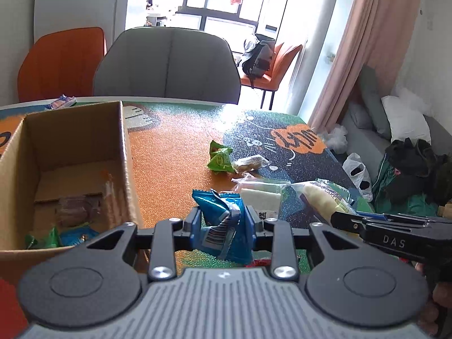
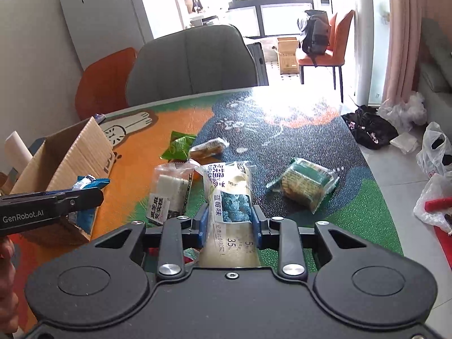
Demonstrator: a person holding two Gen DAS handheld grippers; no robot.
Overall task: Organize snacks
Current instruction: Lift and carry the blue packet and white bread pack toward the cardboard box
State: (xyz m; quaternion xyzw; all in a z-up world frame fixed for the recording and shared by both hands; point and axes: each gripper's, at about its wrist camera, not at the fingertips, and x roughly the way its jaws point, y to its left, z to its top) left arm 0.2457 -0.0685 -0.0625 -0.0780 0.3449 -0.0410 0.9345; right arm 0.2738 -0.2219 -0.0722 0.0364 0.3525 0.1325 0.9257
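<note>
My left gripper [image 1: 224, 221] is shut on a crumpled blue snack packet [image 1: 226, 212], held above the table just right of the open cardboard box [image 1: 124, 152]. My right gripper [image 2: 231, 223] is shut on a long white blueberry cake packet [image 2: 231, 195], lifted off the mat. The box holds a clear-wrapped brown snack [image 1: 76, 209] and green and blue packets [image 1: 48, 240]. On the mat lie a green packet [image 2: 178, 145], a clear-wrapped brown cake [image 2: 207, 147], a white cake slice [image 2: 172, 189] and a green cracker pack [image 2: 305, 183].
A grey chair [image 1: 169, 62] and an orange chair [image 1: 59, 62] stand behind the table's far edge. A small packet [image 1: 60, 102] lies behind the box. Plastic bags [image 2: 435, 152] and dark clothes [image 2: 370, 130] lie on the floor to the right.
</note>
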